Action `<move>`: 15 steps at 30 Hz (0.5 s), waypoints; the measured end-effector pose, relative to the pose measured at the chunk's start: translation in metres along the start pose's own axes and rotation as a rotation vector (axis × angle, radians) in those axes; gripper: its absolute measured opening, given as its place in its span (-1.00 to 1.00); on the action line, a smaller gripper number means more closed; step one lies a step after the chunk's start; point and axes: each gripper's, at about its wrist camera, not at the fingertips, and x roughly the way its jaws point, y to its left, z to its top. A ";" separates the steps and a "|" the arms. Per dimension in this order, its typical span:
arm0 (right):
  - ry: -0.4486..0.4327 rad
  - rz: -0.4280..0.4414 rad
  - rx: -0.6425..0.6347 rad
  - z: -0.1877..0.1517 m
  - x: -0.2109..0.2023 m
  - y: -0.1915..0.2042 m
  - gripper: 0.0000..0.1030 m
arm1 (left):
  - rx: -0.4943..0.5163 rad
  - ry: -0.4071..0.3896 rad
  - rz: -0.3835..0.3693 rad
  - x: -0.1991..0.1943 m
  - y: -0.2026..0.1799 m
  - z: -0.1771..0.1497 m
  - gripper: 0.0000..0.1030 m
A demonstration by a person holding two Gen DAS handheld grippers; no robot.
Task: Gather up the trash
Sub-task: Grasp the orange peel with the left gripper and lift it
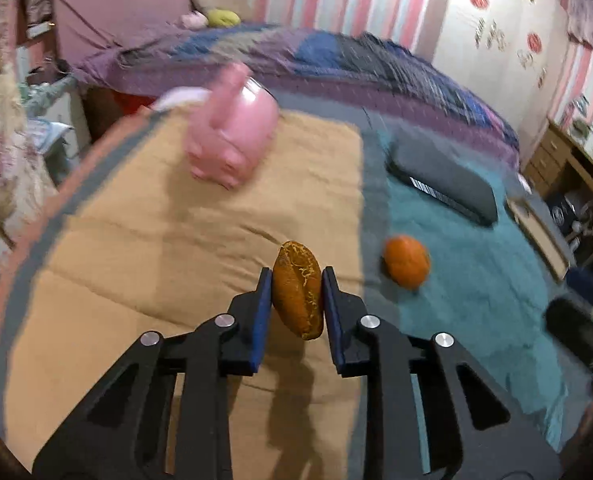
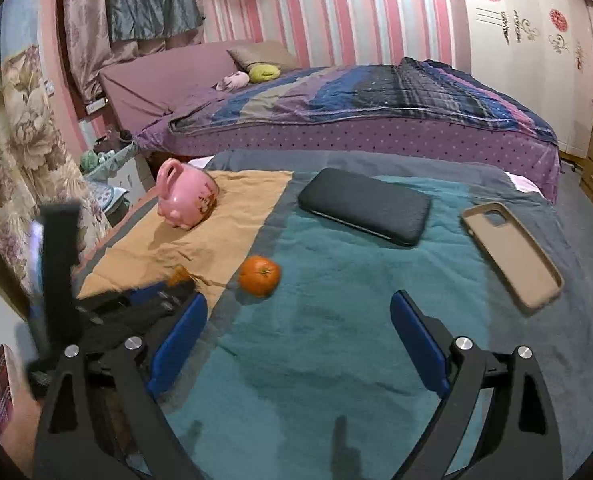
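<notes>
The left gripper (image 1: 297,282) clamps an orange peel (image 1: 297,288) above the tan cloth (image 1: 136,240). The right gripper (image 2: 298,312) gapes empty, a whole orange (image 2: 259,275) at eleven o'clock.

You have a low bed covered by a teal fleece blanket (image 2: 336,344) and a tan cloth (image 2: 216,216). On the cloth a pink ceramic pig-shaped mug (image 2: 184,198) lies tipped over. On the teal blanket lie a round orange fruit (image 2: 259,275), a black flat phone (image 2: 363,205) and a beige empty phone case (image 2: 512,256).
</notes>
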 end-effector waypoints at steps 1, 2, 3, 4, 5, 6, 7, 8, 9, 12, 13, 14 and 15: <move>0.001 0.004 0.012 0.001 0.003 0.003 0.76 | -0.015 -0.023 0.015 -0.006 0.010 0.005 -0.54; 0.001 0.018 0.030 0.003 0.007 0.005 0.76 | -0.028 -0.036 0.029 -0.009 0.018 0.008 -0.54; 0.001 0.030 0.042 0.004 0.009 0.007 0.76 | -0.041 -0.046 0.043 -0.011 0.025 0.010 -0.54; 0.001 0.047 0.059 0.007 0.013 0.010 0.76 | -0.061 -0.061 0.063 -0.014 0.035 0.012 -0.54; 0.004 0.059 0.072 0.009 0.019 0.013 0.76 | -0.082 -0.073 0.083 -0.017 0.044 0.014 -0.54; 0.006 0.061 0.074 0.011 0.024 0.016 0.76 | -0.102 -0.085 0.104 -0.020 0.053 0.016 -0.54; 0.009 0.050 0.067 0.013 0.033 0.022 0.76 | -0.119 -0.095 0.121 -0.022 0.061 0.018 -0.54; 0.012 0.046 0.062 0.013 0.036 0.024 0.76 | -0.129 -0.098 0.127 -0.022 0.065 0.019 -0.54; 0.014 0.041 0.057 0.013 0.040 0.027 0.76 | -0.134 -0.098 0.128 -0.023 0.069 0.020 -0.54; 0.024 0.014 0.022 0.015 0.053 0.038 0.76 | -0.128 -0.089 0.133 -0.021 0.077 0.020 -0.54; 0.027 0.008 0.008 0.016 0.056 0.041 0.76 | -0.127 -0.084 0.137 -0.019 0.079 0.019 -0.54; 0.029 -0.002 -0.008 0.017 0.061 0.046 0.76 | -0.128 -0.081 0.135 -0.018 0.080 0.019 -0.54; 0.031 -0.006 -0.015 0.017 0.064 0.048 0.76 | -0.129 -0.078 0.131 -0.018 0.081 0.019 -0.54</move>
